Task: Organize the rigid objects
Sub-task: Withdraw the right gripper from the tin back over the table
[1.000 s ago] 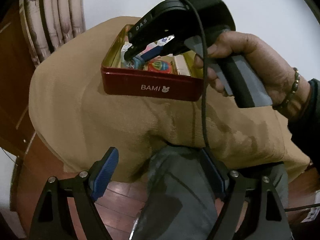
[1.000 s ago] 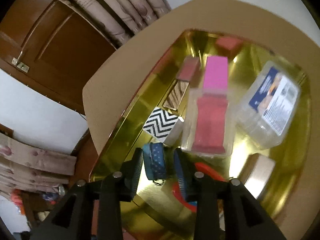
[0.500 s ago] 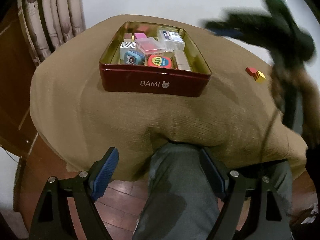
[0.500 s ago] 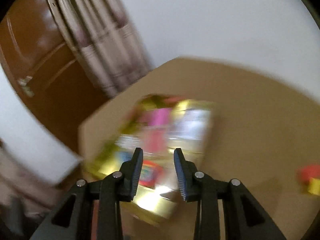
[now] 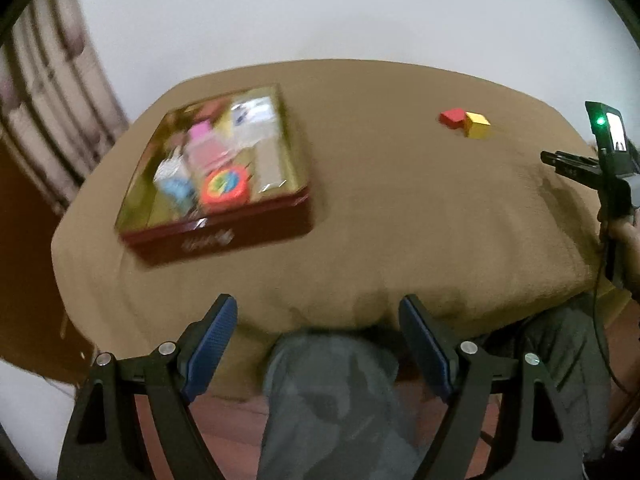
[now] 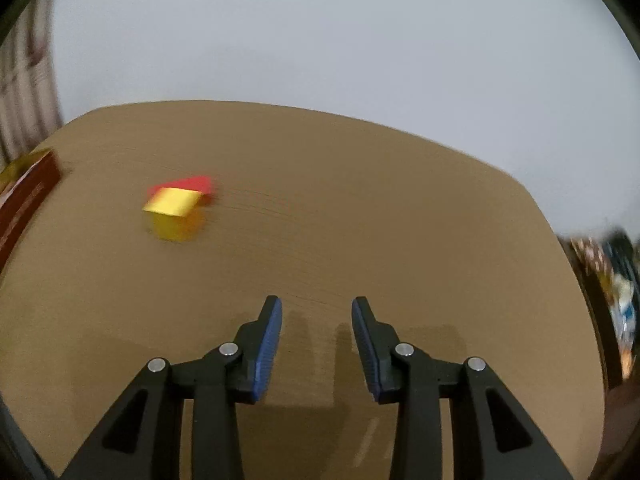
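From the left wrist, the left gripper (image 5: pixel 318 334) hangs spread and empty at the cloth-covered round table's (image 5: pixel 380 220) near edge, probably waiting its turn. The red rectangular tin with a gold lining (image 5: pixel 224 232) holds blurred items; a small red block (image 5: pixel 452 117) touches a yellow cube (image 5: pixel 478 125) well apart from it.

From the right wrist, the right gripper (image 6: pixel 317 332), jaws just opening with nothing between, faces those blocks, likely next to collect. The tin is cut off at left.

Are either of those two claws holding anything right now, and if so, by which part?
Nothing is held. The left claw is wide open with nothing between its fingers. The right claw has just been opening, nothing between its fingers either; the yellow block lies untouched on the tablecloth.
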Demonstrator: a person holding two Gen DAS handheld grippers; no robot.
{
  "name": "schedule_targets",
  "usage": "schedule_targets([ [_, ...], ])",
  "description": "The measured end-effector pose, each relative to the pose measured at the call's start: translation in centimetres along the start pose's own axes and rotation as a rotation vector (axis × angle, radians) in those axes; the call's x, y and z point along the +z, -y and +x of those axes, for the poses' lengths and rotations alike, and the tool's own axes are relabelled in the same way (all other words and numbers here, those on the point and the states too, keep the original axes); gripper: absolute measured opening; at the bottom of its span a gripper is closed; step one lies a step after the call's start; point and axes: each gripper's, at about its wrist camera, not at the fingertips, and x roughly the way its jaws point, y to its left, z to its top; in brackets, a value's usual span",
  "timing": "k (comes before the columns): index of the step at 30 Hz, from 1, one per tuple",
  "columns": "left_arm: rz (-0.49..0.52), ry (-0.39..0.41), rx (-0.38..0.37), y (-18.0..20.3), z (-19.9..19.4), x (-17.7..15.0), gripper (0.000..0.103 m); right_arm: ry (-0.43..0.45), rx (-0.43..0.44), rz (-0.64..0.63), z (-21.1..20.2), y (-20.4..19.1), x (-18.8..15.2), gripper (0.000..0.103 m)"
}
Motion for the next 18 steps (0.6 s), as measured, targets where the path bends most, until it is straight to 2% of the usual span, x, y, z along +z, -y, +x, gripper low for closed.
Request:
schedule_targets([
  [2,0.027,0.011,-0.003,1.3,0.2,1.1,0.079,-0.01,-0.031,0.037,0.8,2.1,-0.3,0.037],
  [4,0.057,0.022,0.004,2.7,0.6,2.3,0.08,-0.022,-0.012,0.072,1.5,3.0,-0.3,0.037],
  [11,0.133,0.025,0.007,6.8,2.8,5.8,0.08,-0.05,0.002,0.136,3.3,4.0,0.9,0.038],
  [15,0.161,0.006,-0.003,8.7,4.8,7.4,0.08,-0.056,-0.001,0.158,3.6,6.2,1.0,0.048],
  [18,0.168,-0.008,-0.045,10.1,6.5,8.9,0.08,-0.059,-0.001,0.164,4.0,7.4,1.3,0.05],
])
